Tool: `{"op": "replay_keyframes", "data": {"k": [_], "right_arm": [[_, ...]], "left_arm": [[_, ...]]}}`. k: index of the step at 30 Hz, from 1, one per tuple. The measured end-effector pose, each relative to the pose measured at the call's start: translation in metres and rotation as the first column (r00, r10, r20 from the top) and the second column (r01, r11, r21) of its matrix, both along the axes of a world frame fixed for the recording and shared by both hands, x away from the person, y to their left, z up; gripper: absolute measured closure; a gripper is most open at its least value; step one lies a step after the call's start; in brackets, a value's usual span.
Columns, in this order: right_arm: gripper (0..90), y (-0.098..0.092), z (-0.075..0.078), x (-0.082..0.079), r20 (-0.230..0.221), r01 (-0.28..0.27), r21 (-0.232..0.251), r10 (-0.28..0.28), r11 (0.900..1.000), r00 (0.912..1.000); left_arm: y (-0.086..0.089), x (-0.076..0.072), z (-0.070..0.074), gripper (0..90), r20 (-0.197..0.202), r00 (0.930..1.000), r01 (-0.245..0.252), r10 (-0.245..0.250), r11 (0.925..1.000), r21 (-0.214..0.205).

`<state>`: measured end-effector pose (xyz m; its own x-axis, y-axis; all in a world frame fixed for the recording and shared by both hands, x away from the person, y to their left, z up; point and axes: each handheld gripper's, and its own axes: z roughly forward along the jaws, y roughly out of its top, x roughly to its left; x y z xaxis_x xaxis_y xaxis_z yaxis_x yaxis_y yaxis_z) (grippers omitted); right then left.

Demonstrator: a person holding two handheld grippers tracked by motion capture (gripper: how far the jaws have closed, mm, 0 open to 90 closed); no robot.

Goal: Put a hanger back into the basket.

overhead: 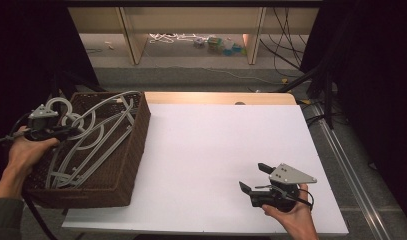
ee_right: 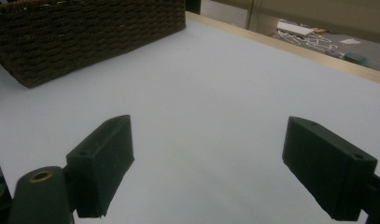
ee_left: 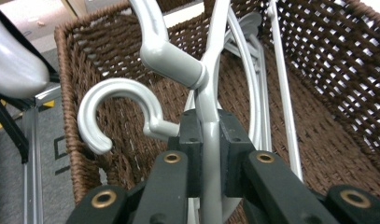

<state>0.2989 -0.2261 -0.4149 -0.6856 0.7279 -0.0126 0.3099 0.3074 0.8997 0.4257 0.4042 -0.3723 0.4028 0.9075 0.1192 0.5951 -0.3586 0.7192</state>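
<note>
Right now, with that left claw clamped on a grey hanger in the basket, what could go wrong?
The left gripper pinches one hanger on its thin neck, so it could twist or slip when lifted. A second hanger's hook lies right beside it, and the hangers overlap in the basket, so others might snag and come up too. The basket sits at the table's left edge; a tug could shift it. The right gripper waits open, far away.

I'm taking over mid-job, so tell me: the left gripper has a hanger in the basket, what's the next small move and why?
Probably lift it straight up. The left gripper is shut on one grey hanger among others in the basket, so a gentle rise should free its hook. The right gripper waits open over the table.
</note>
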Motion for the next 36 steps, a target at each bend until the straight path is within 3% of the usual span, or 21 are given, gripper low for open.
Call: {"op": "replay_keyframes", "data": {"k": [10,13,16,21,32,36], "right_arm": [[17.3,-0.001,0.0,-0.001,-0.013,0.0,0.007,0.0,1.0,0.9999],[17.2,0.0,0.0,0.0,0.0,0.002,0.005,-0.002,1.0,1.0],[17.3,0.0,0.0,0.0,-0.002,-0.004,-0.001,0.004,1.0,1.0],[17.3,-0.001,0.0,0.0,-0.003,-0.001,0.003,0.001,1.0,1.0],[17.3,-0.001,0.0,0.0,-0.003,-0.004,0.001,0.004,1.0,1.0],[17.4,-0.002,0.001,0.001,-0.004,0.001,0.0,-0.001,1.0,1.0]], "left_arm": [[-0.002,0.005,-0.012,82.1,-0.048,0.9988,-0.011,0.012,0.9998,0.014],[-0.002,0.005,-0.015,82.1,-0.041,0.999,-0.016,0.017,0.9998,0.007],[-0.006,0.008,-0.021,82.0,-0.057,0.9979,-0.027,0.029,0.999,0.036],[-0.01,0.012,-0.026,82.0,-0.07,0.9975,-0.01,0.013,0.9994,0.032],[-0.012,0.019,-0.041,81.6,-0.104,0.9932,-0.036,0.052,0.988,0.15],[-0.013,0.021,-0.044,81.4,-0.118,0.9908,-0.049,0.067,0.9884,0.143]]}}
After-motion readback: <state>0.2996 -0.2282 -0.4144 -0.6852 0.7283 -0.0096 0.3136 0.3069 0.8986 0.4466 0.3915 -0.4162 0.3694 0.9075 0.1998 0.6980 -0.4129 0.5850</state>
